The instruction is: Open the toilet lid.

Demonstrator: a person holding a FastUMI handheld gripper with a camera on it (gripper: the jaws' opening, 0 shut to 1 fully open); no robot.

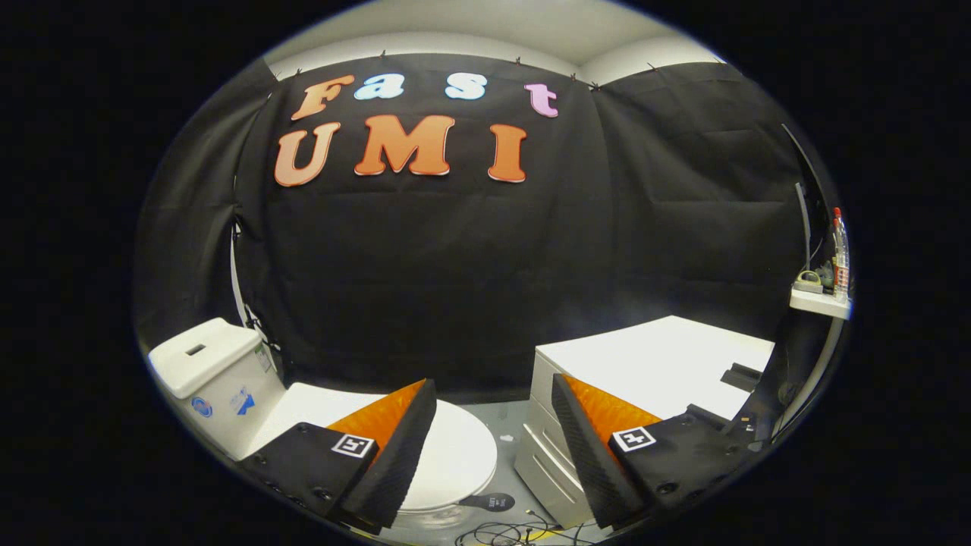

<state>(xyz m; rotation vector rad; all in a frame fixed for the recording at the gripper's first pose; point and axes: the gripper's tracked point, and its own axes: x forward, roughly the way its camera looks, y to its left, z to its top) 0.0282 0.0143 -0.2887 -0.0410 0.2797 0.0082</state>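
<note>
A white toilet stands low on the left, its lid (463, 455) lying flat and closed over the bowl, with the white tank (208, 371) behind it against the black cloth wall. My gripper (493, 394) hovers above the toilet with its two orange-and-black fingers spread wide and nothing between them. The left finger (394, 447) overlaps the lid and hides part of it. The right finger (599, 447) sits over the cabinet beside the toilet. I cannot tell the height above the lid.
A white drawer cabinet (652, 364) stands right of the toilet, with a small black object (740, 375) on top. Grey floor with loose cables (501, 535) lies between them. A small white shelf (819, 299) with a bottle hangs far right.
</note>
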